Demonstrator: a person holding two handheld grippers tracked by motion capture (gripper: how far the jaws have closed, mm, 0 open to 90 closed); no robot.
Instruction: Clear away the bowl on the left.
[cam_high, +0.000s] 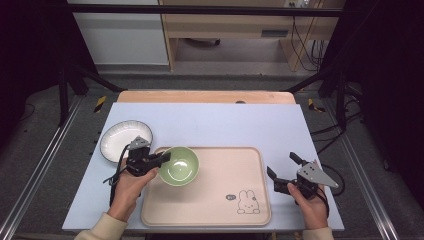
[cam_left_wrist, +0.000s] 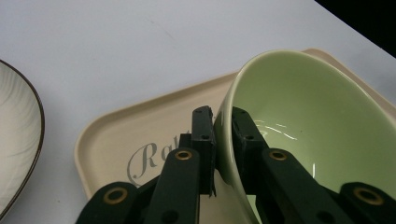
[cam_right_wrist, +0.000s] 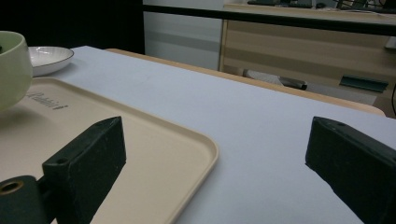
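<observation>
**A:** Where do you stand with the bowl?

**B:** Your left gripper (cam_high: 165, 158) has its jaws pinched onto the near-left rim of the green bowl (cam_high: 179, 165), one jaw inside and one outside the wall. In the left gripper view the bowl (cam_left_wrist: 308, 126) looks tilted, so I judge you're either lifting it or just setting it down at the far-left corner of the beige tray (cam_high: 215, 212). I can't tell whether its base is touching the tray.

**A:** And your read on what's left?

**B:** The white plate (cam_high: 120, 137) lies off the tray, just to its far left, on the table. If the bowl is coming onto the tray, you only need to lower and let go; if it's leaving, the whole carry is ahead.

**A:** The other hand?

**B:** Your right gripper (cam_high: 285, 170) waits at the tray's right edge, jaws spread wide, holding nothing.

**A:** The surface?

**B:** A pale blue-grey tabletop (cam_high: 225, 120) with a wooden strip along the far edge. The tray carries a rabbit drawing (cam_high: 247, 202) near its near-right corner.

**A:** The room?

**B:** Dark frame bars at the sides, grey floor, a wooden desk (cam_high: 235, 25) and white cabinet (cam_high: 120, 35) beyond, cables at far right.
</observation>
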